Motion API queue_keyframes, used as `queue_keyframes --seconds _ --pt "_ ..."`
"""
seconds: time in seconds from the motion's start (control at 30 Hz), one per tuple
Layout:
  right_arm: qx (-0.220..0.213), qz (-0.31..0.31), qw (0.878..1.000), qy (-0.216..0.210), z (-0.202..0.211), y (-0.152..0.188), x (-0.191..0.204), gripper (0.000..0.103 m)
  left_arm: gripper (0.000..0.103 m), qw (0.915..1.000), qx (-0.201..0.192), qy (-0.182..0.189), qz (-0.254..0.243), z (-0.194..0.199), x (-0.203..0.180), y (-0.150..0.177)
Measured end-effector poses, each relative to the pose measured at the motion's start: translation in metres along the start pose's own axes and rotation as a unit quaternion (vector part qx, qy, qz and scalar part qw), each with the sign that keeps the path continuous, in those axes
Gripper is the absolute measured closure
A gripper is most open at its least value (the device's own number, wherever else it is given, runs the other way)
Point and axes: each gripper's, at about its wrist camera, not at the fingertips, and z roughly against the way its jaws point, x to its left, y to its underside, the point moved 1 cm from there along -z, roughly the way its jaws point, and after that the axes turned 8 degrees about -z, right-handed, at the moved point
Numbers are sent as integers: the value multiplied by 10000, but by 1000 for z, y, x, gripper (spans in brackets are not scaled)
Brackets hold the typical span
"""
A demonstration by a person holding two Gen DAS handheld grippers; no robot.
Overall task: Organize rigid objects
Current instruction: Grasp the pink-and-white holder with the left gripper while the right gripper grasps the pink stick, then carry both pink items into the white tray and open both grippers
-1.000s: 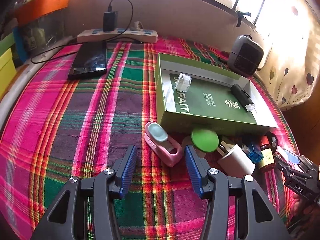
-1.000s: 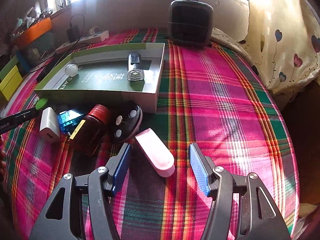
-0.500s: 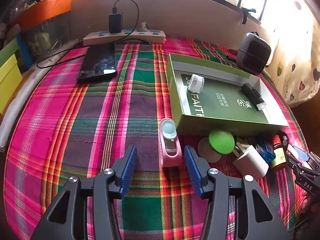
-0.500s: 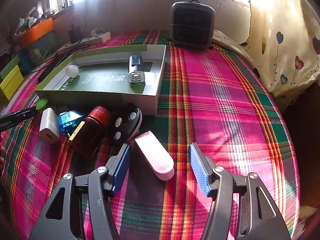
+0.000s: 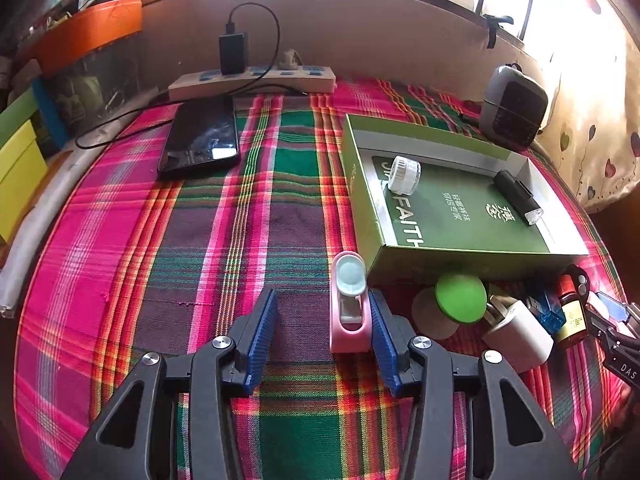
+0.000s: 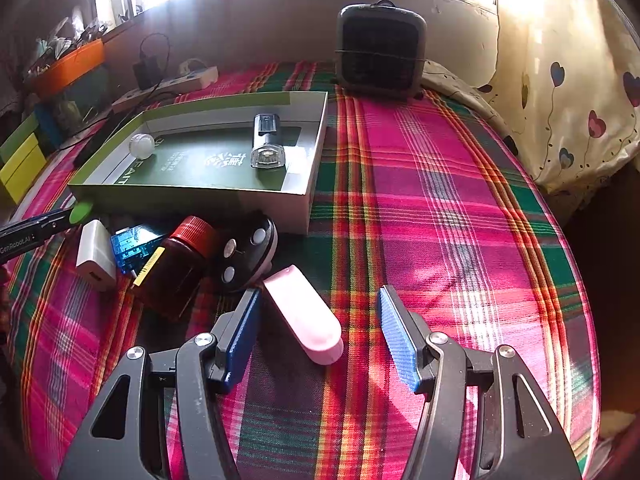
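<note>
Pink plastic clip-shaped gadget with a pale blue round button (image 5: 349, 304) lies on the plaid cloth (image 5: 160, 240), between the fingers of the left gripper (image 5: 322, 326). Its right side touches the right blue pad; a clear gap separates it from the left pad. The jaws have just been closing, half-wide now, and the gadget, skewed a second ago, is aligned with the fingers: a grasp appears imminent, not complete. Just ahead and to the right stands the open green cardboard box (image 5: 400, 258), the likely destination. The right gripper (image 6: 320, 332), unmoved, holds its jaws wide around a pink rounded plastic case (image 6: 304, 316), which lies against the left pad.
</note>
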Motion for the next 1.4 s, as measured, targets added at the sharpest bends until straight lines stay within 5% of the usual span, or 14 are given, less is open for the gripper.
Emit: queue_keyframes --seconds 0.27,0.57,1.4 --pt "-36 -46 10000 22 1 0 -2 57 81 9999 -18 84 90 2 6 0" --pt "-75 -205 9998 -9 2 0 -8 84 86 9998 -75 131 139 4 7 3" --pt "-112 -268 9992 -265 10 -2 -7 85 86 9994 -119 256 217 15 8 6"
